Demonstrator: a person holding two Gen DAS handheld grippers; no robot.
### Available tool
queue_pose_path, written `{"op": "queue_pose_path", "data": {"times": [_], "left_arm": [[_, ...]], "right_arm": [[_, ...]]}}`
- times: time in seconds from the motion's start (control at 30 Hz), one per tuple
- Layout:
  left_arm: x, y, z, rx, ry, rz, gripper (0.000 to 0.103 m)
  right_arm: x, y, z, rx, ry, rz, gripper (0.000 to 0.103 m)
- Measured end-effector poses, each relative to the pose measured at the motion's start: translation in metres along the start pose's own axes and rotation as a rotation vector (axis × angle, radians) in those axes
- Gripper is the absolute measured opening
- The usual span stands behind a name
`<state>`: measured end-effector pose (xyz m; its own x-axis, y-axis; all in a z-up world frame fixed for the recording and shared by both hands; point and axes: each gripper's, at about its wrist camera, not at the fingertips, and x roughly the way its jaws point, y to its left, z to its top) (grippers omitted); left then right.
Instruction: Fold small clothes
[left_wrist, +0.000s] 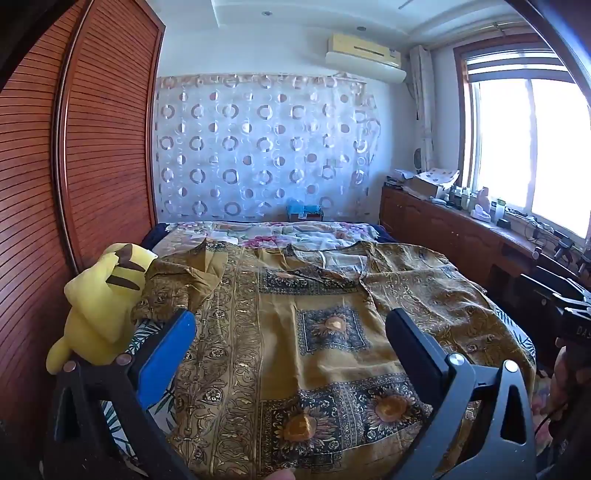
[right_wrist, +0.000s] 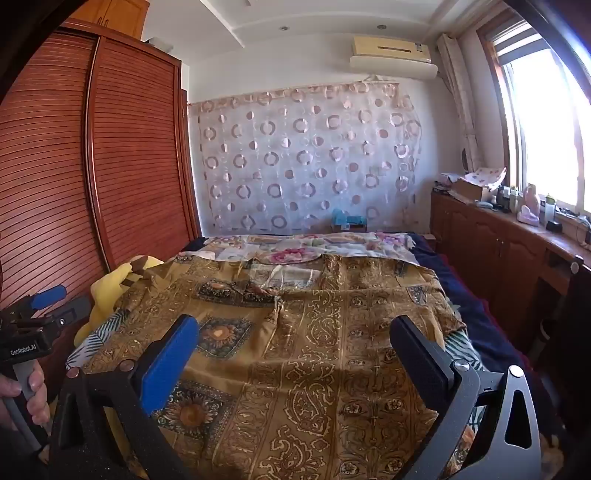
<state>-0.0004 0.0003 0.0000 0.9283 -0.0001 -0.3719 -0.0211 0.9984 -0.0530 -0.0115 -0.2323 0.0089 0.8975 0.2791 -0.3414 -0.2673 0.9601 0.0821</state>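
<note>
On the bed (left_wrist: 373, 230), a mustard-gold paisley-printed shirt (left_wrist: 295, 332) lies spread flat, collar toward twelve o'clock, its long axis running away from both tongs; the left gripper (left_wrist: 291, 334) and right gripper (right_wrist: 295, 338) hover released over its near hem, neither visibly nearer.

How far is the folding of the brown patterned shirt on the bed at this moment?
Done: the brown patterned shirt lies spread flat on the bed, collar at the far end, beside a yellow plush toy. In hand: nothing; the left gripper and the right gripper hover open above the near hem. Left: every fold, since no sleeve or side is turned in yet.
</note>
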Motion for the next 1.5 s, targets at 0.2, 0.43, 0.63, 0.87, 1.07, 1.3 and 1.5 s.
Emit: {"op": "queue_pose_path", "data": {"times": [0.2,0.43,0.63,0.87,1.07,1.3,1.5], "left_arm": [[-0.005,0.002,0.000,0.004,-0.007,0.021,0.103],[-0.002,-0.009,0.002,0.017,0.004,-0.005,0.103],[-0.003,-0.011,0.002,0.020,-0.001,-0.004,0.103],[-0.006,-0.010,0.004,0.022,-0.003,-0.005,0.103],[-0.006,-0.010,0.004,0.024,-0.005,-0.004,0.103],[-0.007,-0.012,0.004,0.026,-0.006,-0.004,0.103],[-0.008,-0.013,0.003,0.027,-0.007,-0.003,0.103]], "right_arm": [[0.001,0.002,0.000,-0.006,0.002,0.005,0.103],[0.001,0.002,-0.002,-0.008,-0.006,0.008,0.103],[-0.001,0.004,-0.002,-0.012,-0.006,0.012,0.103],[0.000,0.004,-0.002,-0.013,-0.008,0.014,0.103],[0.000,0.003,-0.001,-0.012,-0.006,0.014,0.103],[-0.001,0.003,-0.002,-0.008,-0.008,0.014,0.103],[-0.002,0.003,-0.001,-0.007,-0.007,0.013,0.103]]}}
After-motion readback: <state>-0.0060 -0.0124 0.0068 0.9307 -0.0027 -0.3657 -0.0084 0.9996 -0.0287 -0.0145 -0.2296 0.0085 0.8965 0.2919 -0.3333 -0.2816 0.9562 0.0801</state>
